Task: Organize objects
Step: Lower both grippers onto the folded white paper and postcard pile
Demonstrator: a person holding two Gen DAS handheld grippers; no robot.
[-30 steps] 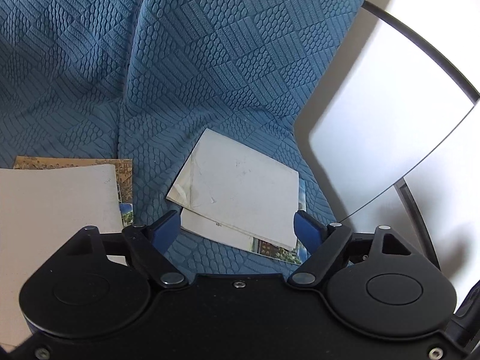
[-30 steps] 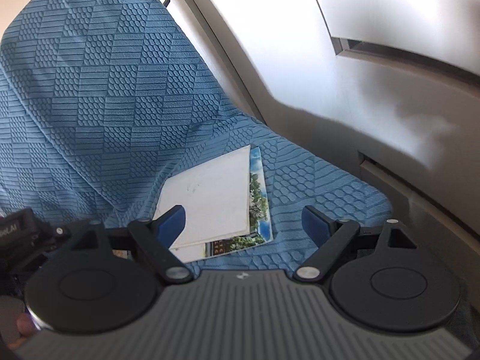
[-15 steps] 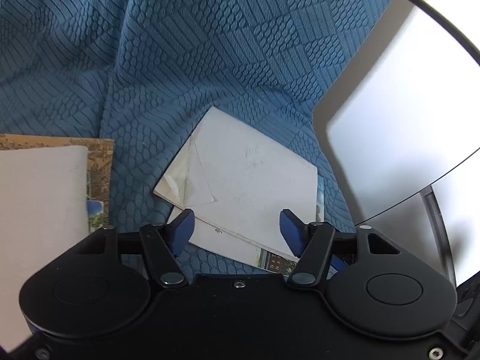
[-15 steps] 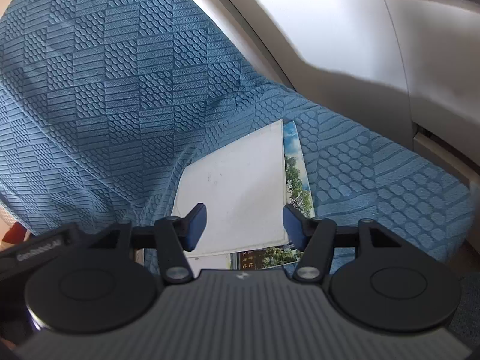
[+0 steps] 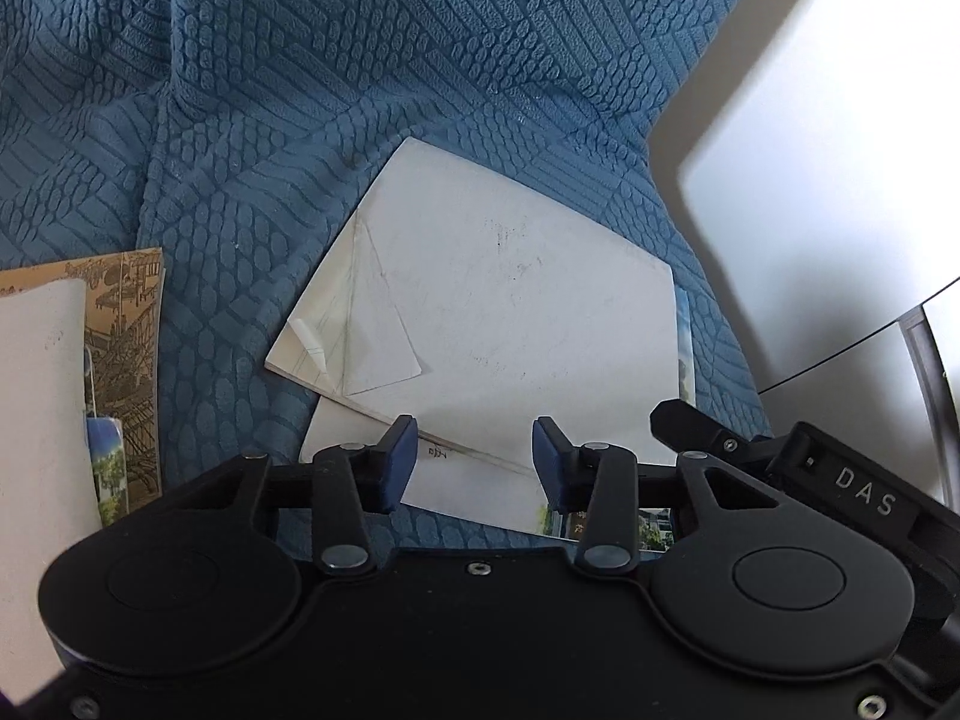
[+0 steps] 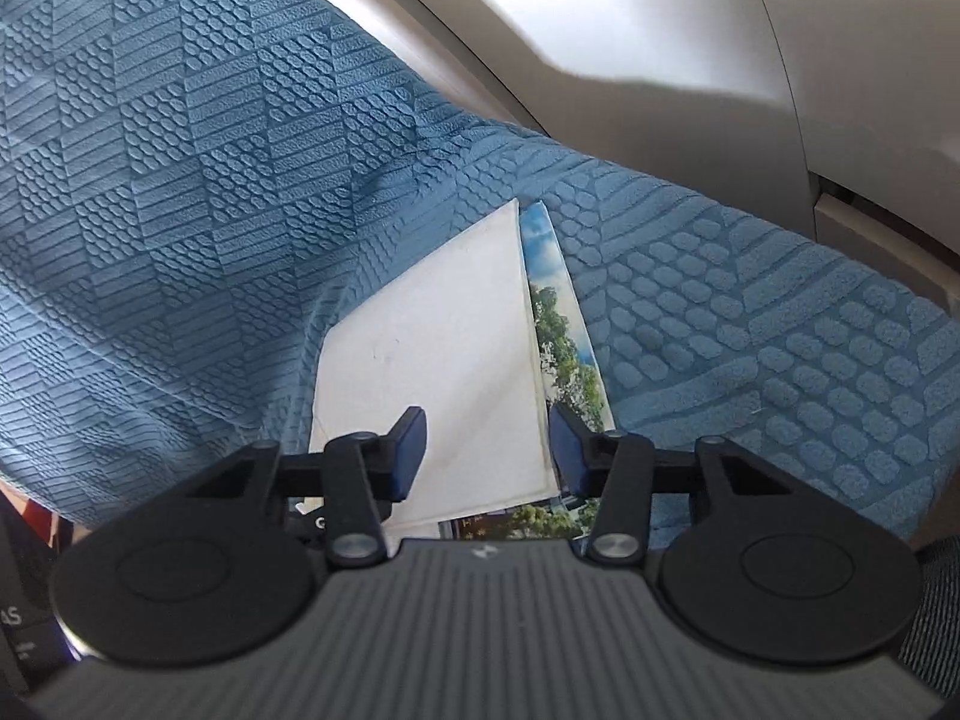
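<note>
A small pile of cards lies on a blue textured cloth. The top card is white, face down, with a printed photo card peeking out under it. My left gripper is open, its blue pads straddling the pile's near edge. The same pile shows in the right wrist view, white card over a photo card of trees and sky. My right gripper is open, low over the white card's near right corner.
A second pile lies at the left: a white card over a brown illustrated card. A pale grey cabinet or appliance borders the cloth on the right, also seen behind the cloth. The right gripper's body enters beside the left.
Both grippers have moved forward and down onto the card pile, and both jaws have narrowed from wide open to about half open around its near edge.
</note>
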